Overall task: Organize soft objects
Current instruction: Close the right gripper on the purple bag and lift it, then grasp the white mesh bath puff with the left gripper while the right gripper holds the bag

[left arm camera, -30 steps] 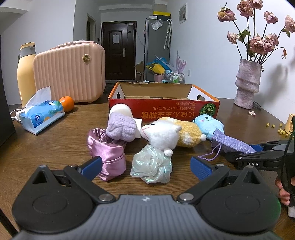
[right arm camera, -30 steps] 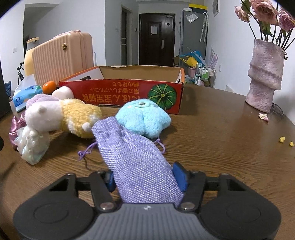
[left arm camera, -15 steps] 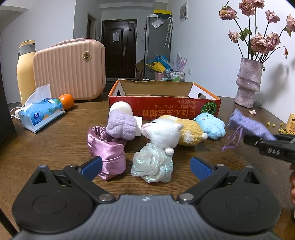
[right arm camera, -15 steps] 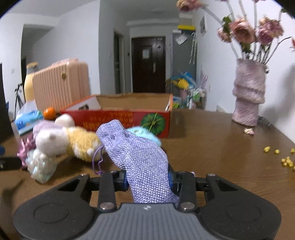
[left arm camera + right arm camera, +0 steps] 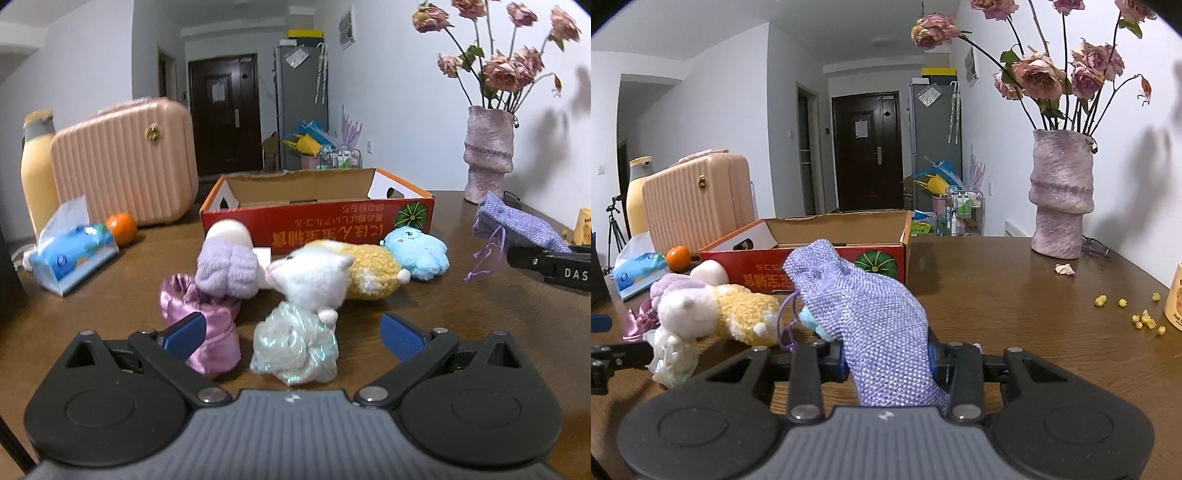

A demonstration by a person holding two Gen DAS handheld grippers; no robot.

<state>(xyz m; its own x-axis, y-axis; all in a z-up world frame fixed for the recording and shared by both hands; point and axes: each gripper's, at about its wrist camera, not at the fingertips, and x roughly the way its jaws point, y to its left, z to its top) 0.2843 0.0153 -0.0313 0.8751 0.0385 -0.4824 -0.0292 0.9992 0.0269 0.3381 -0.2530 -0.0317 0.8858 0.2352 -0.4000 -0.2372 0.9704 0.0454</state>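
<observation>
Two grippers over wooden table (image 5: pixel 1015 295): right gripper (image 5: pixel 886 360) clamped on lavender pouch (image 5: pixel 864 306), left gripper (image 5: pixel 291 334) spread wide, empty; cardboard box (image 5: pixel 317 218) beyond.

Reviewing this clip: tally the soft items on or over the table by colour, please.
Purple: 2 (drawstring pouch, fuzzy scrunchie)
Pink: 1 (satin bag)
Iridescent white: 1 (organza scrunchie)
White-and-yellow: 1 (plush animal)
Blue: 1 (plush toy)
Total: 6

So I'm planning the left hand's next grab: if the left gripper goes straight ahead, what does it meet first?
Most likely the shiny white scrunchie, lying centred between the open left gripper pads; the white plush sits just behind.
</observation>
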